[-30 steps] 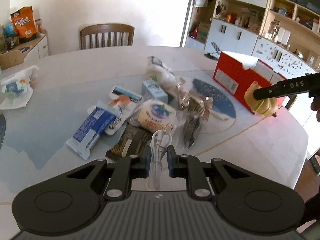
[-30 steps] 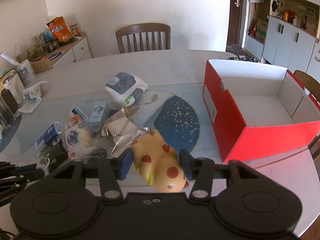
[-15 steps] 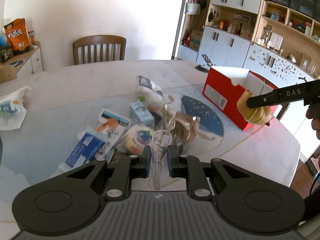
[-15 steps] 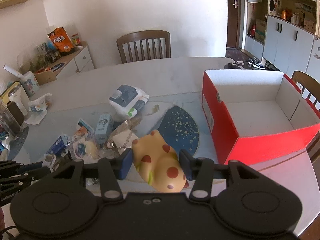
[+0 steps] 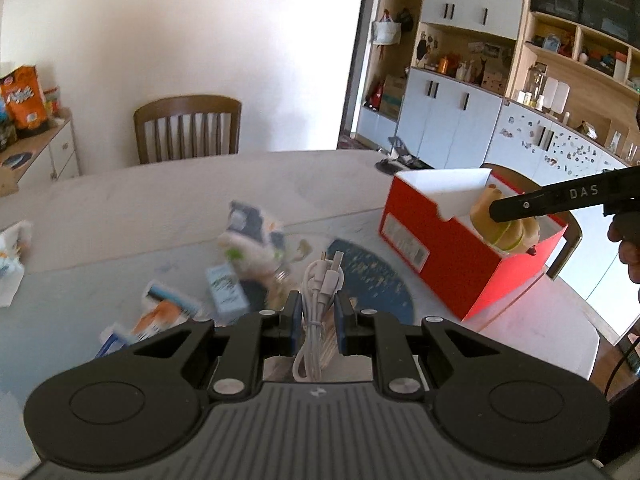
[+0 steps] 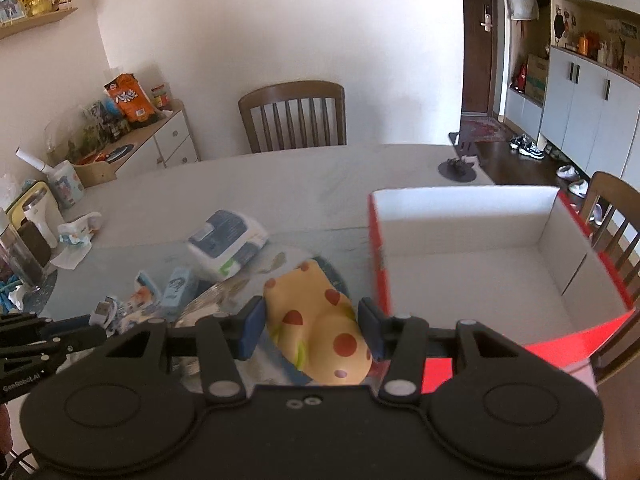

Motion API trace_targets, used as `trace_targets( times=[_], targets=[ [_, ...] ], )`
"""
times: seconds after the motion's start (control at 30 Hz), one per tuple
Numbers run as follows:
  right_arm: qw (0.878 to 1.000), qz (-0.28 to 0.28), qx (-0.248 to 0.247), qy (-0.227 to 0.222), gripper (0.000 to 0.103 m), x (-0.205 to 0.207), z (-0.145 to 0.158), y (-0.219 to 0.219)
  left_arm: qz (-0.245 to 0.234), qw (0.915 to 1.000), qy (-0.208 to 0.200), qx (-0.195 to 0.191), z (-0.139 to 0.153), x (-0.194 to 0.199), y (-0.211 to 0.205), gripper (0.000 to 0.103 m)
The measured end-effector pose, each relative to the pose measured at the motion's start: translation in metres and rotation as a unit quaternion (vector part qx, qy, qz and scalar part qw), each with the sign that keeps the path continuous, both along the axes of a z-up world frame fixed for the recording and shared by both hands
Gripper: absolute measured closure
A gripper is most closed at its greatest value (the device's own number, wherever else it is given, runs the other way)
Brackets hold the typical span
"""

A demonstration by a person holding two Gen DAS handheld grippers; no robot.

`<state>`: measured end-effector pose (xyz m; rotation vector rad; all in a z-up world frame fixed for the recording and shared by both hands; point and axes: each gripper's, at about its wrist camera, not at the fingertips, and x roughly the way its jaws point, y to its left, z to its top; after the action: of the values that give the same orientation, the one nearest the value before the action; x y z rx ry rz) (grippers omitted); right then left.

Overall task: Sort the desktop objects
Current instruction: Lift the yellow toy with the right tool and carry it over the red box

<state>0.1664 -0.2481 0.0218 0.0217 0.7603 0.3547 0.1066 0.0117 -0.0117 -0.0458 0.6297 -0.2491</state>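
My left gripper (image 5: 316,314) is shut on a coiled white USB cable (image 5: 320,292) and holds it above the table. My right gripper (image 6: 312,330) is shut on a yellow toy with red spots (image 6: 320,328). In the left wrist view that toy (image 5: 506,226) hangs over the near corner of the open red box (image 5: 436,240). The box (image 6: 480,248) has a white, empty inside in the right wrist view. The left gripper (image 6: 60,336) with the cable plug shows at the left edge there.
Snack packets and small cartons (image 5: 224,288) lie in a pile on the table, with a tissue pack (image 6: 228,244) and a dark blue round mat (image 5: 372,284). A wooden chair (image 5: 188,128) stands at the far side. A cabinet with jars (image 6: 100,140) is at the left.
Both grippers have risen and moved toward the red box. The yellow toy now hangs over the box's near corner. The cable has lifted well clear of the pile.
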Motion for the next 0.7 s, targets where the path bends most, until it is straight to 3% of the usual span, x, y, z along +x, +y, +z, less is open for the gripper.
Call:
trace_targets(
  times=[0.7],
  targets=[
    [1.0, -0.001, -0.006, -0.011, 0.053, 0.049, -0.002, -0.089, -0.055, 0.9984, -0.01, 0.009, 0.021, 0.075, -0.121, 0.087]
  ],
)
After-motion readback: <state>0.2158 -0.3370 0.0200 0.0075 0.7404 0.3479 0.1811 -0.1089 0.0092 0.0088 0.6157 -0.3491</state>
